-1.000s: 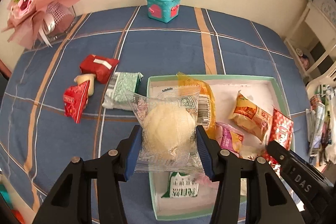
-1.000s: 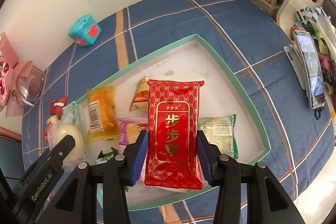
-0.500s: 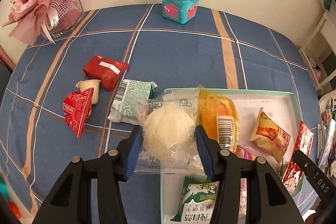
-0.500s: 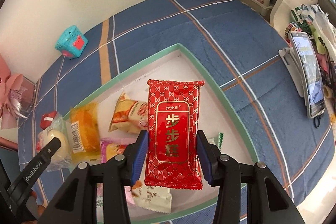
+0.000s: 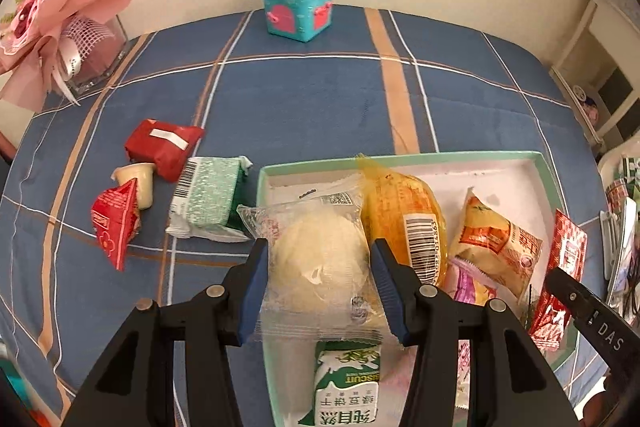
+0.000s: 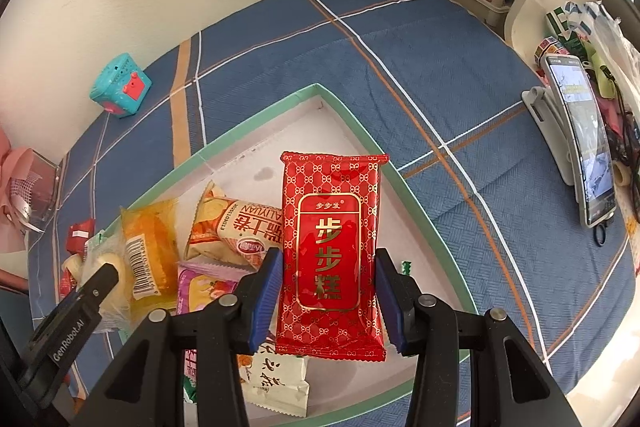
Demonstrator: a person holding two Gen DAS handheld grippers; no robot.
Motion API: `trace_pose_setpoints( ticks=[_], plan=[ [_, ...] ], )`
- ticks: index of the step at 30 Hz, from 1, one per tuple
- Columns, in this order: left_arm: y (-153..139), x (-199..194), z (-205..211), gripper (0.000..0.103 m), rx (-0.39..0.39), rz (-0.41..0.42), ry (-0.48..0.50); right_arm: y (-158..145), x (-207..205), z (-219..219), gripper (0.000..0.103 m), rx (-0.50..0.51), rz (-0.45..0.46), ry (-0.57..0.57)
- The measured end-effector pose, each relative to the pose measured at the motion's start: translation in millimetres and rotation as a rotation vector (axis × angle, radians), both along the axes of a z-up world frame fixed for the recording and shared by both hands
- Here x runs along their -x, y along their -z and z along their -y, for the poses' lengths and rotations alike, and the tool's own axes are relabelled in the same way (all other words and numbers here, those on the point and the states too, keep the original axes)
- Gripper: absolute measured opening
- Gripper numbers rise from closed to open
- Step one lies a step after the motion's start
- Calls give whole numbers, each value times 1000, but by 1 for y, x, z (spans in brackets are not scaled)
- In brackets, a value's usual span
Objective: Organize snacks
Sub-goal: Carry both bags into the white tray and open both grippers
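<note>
The left gripper (image 5: 320, 287) has its jaws clamped on a round pale bun in a clear wrapper (image 5: 318, 259), held over the near-left corner of the green-rimmed tray (image 5: 548, 171). The right gripper (image 6: 326, 301) grips a red snack packet with gold characters (image 6: 330, 247) upright above the tray's middle.

The tray lies on a blue plaid tabletop (image 5: 312, 99) and is already crowded. An orange-wrapped cake with a barcode (image 5: 404, 215) lies just beside the bun, a yellow-and-orange packet (image 5: 496, 239) sits next to that, a pink-purple packet (image 6: 204, 283) is partly under them, and a green-and-white biscuit packet (image 5: 348, 387) lies below the left jaws. A pale packet with a green sketch (image 6: 280, 383) lies beneath the red one.

Outside the tray, to its left, are a green-and-white wrapped bar (image 5: 208, 199) touching the rim, a red wrapped block (image 5: 162, 147), a small jelly cup (image 5: 138, 181) and a red triangular packet (image 5: 114, 223). A teal toy box (image 5: 298, 7) stands by the wall, a pink bouquet (image 5: 52, 27) at the far left, and a phone on a stand (image 6: 580, 143) to the right.
</note>
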State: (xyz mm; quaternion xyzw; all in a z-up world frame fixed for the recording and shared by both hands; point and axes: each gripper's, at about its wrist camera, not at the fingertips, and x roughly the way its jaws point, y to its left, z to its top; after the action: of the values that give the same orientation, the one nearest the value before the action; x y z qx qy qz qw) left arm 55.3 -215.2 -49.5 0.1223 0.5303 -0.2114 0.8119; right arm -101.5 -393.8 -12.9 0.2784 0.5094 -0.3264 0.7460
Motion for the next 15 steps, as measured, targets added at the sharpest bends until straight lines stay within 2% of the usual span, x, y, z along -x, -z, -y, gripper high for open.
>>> trace_pose_setpoints(
  ticks=[10,15],
  plan=[
    [10,1,2,53,-23,-18,5,9,-2,-1,50,-15,-23,3],
    [18,0,0,56,-21,-60,-2,6,-2,-4,50,-2,-24,6]
  ],
)
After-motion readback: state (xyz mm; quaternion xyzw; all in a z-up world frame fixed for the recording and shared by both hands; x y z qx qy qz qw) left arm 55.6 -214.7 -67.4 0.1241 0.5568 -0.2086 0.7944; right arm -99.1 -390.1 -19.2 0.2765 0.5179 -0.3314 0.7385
